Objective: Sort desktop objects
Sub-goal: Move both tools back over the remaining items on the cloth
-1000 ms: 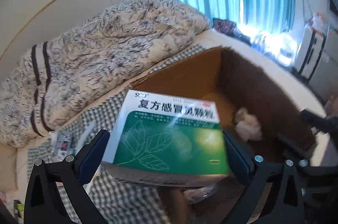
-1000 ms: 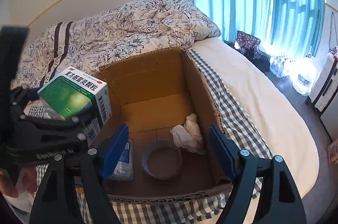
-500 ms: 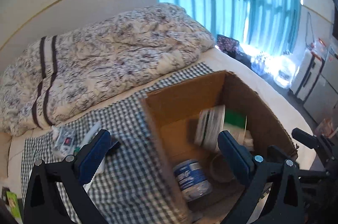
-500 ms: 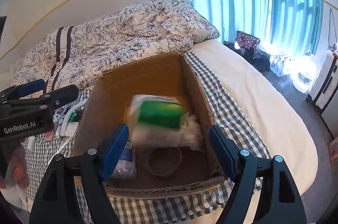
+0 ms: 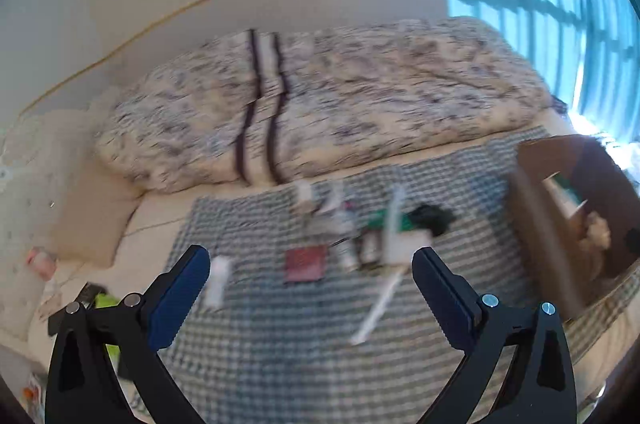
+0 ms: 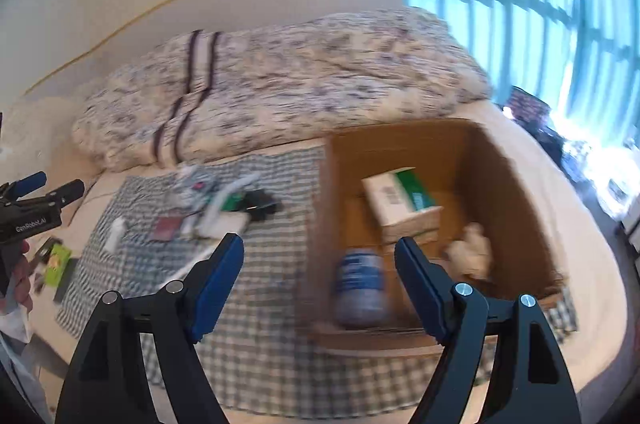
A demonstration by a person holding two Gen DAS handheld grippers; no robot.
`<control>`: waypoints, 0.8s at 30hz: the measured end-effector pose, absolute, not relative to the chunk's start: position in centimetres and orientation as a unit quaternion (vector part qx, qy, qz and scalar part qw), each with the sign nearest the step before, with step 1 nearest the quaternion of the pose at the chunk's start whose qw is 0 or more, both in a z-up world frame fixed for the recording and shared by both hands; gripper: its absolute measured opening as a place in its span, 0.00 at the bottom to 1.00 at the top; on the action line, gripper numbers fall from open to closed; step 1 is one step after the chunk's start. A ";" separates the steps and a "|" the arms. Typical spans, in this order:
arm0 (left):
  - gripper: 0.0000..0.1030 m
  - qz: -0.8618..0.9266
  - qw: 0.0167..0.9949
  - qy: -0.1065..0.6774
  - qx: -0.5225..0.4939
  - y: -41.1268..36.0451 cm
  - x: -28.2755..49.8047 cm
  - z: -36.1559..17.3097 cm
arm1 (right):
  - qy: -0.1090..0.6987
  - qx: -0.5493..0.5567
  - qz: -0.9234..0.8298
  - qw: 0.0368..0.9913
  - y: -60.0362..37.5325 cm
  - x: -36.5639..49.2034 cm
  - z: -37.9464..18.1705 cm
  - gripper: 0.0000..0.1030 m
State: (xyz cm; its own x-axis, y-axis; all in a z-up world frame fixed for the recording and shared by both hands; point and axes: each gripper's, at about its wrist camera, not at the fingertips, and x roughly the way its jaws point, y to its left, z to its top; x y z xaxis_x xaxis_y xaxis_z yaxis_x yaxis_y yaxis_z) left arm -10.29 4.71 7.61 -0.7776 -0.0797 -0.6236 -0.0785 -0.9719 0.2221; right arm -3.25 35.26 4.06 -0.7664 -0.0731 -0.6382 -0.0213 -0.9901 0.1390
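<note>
A brown cardboard box [image 6: 500, 160] stands on the checked cloth [image 6: 264, 308] on the bed. Inside it lie the green-and-white medicine box [image 6: 400, 196], a blue-labelled jar [image 6: 358, 284] and a crumpled tissue [image 6: 472, 252]. The cardboard box also shows at the right of the left wrist view [image 5: 536, 208]. Small items lie on the cloth: a dark red card [image 5: 305, 263], a white tube [image 5: 218, 280], a white stick [image 5: 378, 308], a black object [image 5: 430, 218]. My left gripper [image 5: 310, 298] is open and empty above these items. My right gripper [image 6: 320, 280] is open and empty at the box's near left edge.
A flowered duvet [image 5: 328, 104] lies along the back of the bed. A beige pillow [image 5: 92, 228] is at the left. Blue curtains [image 6: 540, 4] cover the window at the right. A green packet [image 6: 56, 264] lies left of the cloth.
My left gripper let go of the medicine box, which dropped into the cardboard box. The left gripper then swung left over the small items. The right view shifted left as well.
</note>
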 end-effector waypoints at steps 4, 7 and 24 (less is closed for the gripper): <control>1.00 -0.932 0.022 -0.105 0.347 -1.4 -10.1 5.6 | -0.052 0.353 -0.933 0.047 29.6 -4.0 3.3 0.75; 1.00 -0.930 0.034 -0.098 0.352 -4.6 -10.5 4.1 | -0.040 0.363 -0.929 0.063 26.0 -4.8 2.5 0.75; 1.00 -0.914 0.063 -0.029 0.399 -14.0 -22.7 -10.3 | 0.018 0.427 -0.899 0.100 16.0 -14.7 -6.8 0.75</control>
State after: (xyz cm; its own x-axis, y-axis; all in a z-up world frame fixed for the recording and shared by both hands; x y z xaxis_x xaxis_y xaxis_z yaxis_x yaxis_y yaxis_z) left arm -22.66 -13.98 -10.33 -0.6733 -0.1385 -0.7263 0.0925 -0.9904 0.1032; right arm -14.66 16.01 -6.77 -0.6162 -0.1635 -0.7704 0.1949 -0.9794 0.0520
